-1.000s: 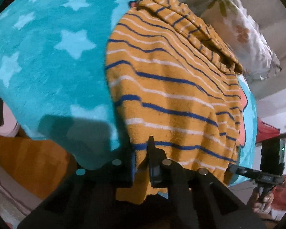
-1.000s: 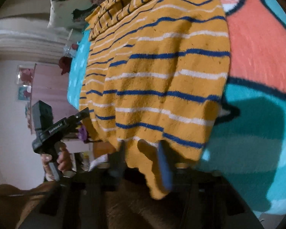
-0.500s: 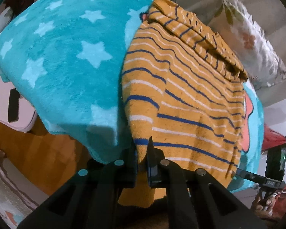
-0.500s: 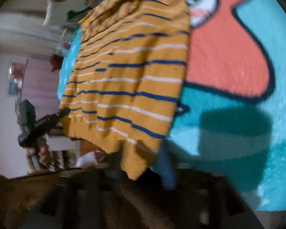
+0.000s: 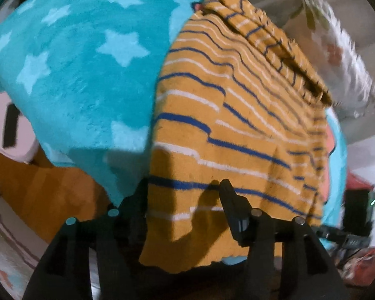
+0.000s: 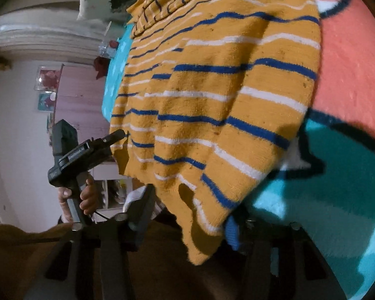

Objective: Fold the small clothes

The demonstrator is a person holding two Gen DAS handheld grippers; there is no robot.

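An orange garment with blue and white stripes [image 5: 237, 115] lies spread on a turquoise blanket [image 5: 82, 75]; its near hem hangs over the blanket's edge. My left gripper [image 5: 182, 200] is open, its fingers [image 5: 228, 200] standing wide apart on either side of the hem's left corner. In the right wrist view the same garment [image 6: 225, 95] fills the middle. My right gripper [image 6: 190, 210] is open, its fingers [image 6: 145, 207] astride the hem's right corner. The left gripper with the hand holding it [image 6: 80, 155] shows there at the left.
The blanket carries white stars [image 5: 122, 47] on the left and a coral cartoon shape [image 6: 350, 75] on the right. A floral pillow [image 5: 337, 57] lies behind the garment. Orange floor [image 5: 50, 192] shows below the blanket's edge at left.
Both grippers were shut on the garment's hem and have opened, letting it go. The hem now lies draped over the blanket's edge.
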